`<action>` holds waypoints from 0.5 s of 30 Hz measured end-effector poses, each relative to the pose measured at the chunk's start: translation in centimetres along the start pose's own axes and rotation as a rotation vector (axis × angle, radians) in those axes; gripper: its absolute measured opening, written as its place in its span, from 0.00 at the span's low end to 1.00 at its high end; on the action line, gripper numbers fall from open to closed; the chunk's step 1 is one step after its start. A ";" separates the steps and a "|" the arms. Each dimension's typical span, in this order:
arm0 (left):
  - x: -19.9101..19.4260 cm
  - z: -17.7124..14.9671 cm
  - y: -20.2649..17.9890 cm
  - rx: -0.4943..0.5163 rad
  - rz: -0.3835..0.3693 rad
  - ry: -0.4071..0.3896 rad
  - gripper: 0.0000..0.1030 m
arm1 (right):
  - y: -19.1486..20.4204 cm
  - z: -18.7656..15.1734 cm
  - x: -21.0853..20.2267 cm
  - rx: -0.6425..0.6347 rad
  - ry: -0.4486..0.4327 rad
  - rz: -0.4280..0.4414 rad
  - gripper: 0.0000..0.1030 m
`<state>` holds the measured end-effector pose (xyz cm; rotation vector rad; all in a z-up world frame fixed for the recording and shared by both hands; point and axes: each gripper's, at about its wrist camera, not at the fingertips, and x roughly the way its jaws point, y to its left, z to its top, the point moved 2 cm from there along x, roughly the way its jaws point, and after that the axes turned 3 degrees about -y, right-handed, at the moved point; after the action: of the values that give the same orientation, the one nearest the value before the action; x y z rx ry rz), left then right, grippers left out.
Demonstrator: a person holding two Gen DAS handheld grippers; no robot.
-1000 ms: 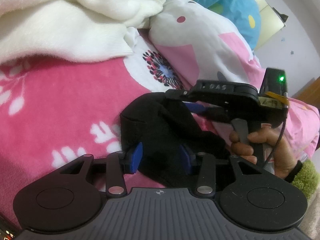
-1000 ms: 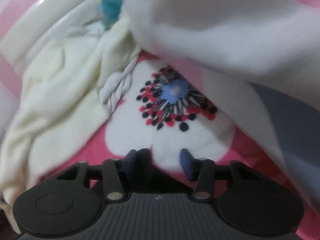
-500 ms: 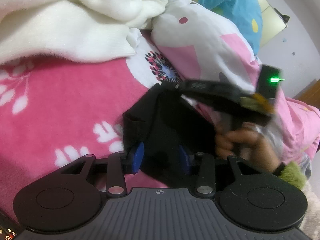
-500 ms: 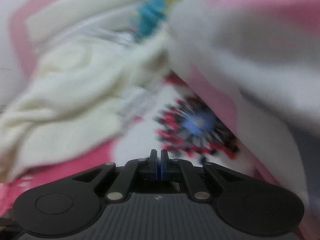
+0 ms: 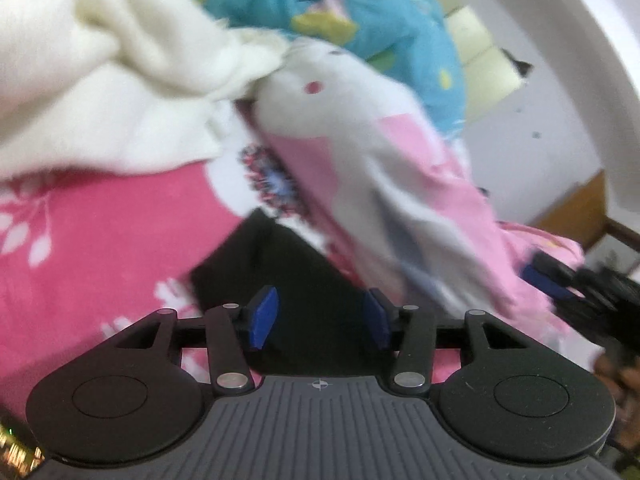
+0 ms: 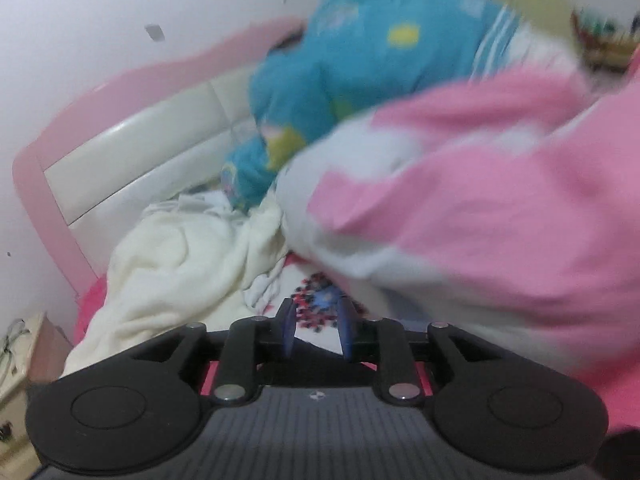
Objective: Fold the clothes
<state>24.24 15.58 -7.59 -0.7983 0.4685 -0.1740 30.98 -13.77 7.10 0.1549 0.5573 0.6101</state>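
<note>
While both views are blurred by motion, the main things can be read. The black garment [image 5: 264,276] lies on the pink bed sheet [image 5: 100,232] as a small, roughly squared shape, directly in front of the left gripper [image 5: 318,318]. The left fingers [image 5: 262,316] are spread wide, with the cloth lying between them, and they pinch nothing. The right gripper [image 6: 316,330] is raised over the bed; its fingers [image 6: 287,326] stand a little apart and no cloth is seen between them. In the left view it shows only as a dark blur at the right edge.

The black piece looks compact, so it fits either a fold already made or one in the middle of being made; I cannot tell which.

The risks, in my judgement, are these. The pink and white quilt [image 5: 384,184] hangs just beside the black garment, and the cream garment [image 5: 100,92] is heaped near it, so fingers that close carelessly could catch the quilt or sheet together with the cloth. The black fabric is soft, and a grip on only one layer could pull the folded shape open. The teal garment [image 6: 360,60] lies further back by the headboard [image 6: 132,148].

No container is visible; all clothes lie loose on the bed.
</note>
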 end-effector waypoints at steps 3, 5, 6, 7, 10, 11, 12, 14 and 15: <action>-3.0 0.0 -2.6 0.048 -0.009 0.011 0.50 | 0.3 0.0 -7.5 -0.036 -0.020 -0.057 0.27; -5.4 -0.4 -4.6 0.069 -0.034 0.055 0.50 | 1.0 -0.8 -9.9 -0.038 0.000 -0.067 0.27; -6.7 -0.8 -5.4 0.077 -0.052 0.090 0.50 | 1.5 -1.5 -10.5 -0.032 0.017 -0.072 0.27; -8.0 -1.4 -6.3 0.093 -0.072 0.123 0.50 | 1.8 -2.1 -10.9 -0.025 0.034 -0.071 0.27; -12.4 -4.1 -7.9 0.176 -0.097 0.204 0.50 | 3.4 -4.7 -10.9 0.011 0.064 -0.034 0.27; -14.0 -5.2 -8.2 0.211 -0.089 0.226 0.50 | 4.0 -5.6 -10.8 0.026 0.073 -0.016 0.27; -15.1 -6.1 -8.1 0.237 -0.070 0.238 0.50 | 4.4 -6.5 -10.9 0.045 0.083 0.002 0.27; -16.4 -7.2 -7.1 0.266 -0.023 0.240 0.50 | 5.3 -8.5 -10.9 0.084 0.106 0.040 0.27; -17.0 -7.8 -6.7 0.280 0.001 0.241 0.50 | 5.7 -9.4 -10.9 0.097 0.122 0.056 0.27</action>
<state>5.76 11.44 -1.72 -0.5037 0.6561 -0.3299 15.65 -15.66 5.74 0.2265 0.7029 0.6496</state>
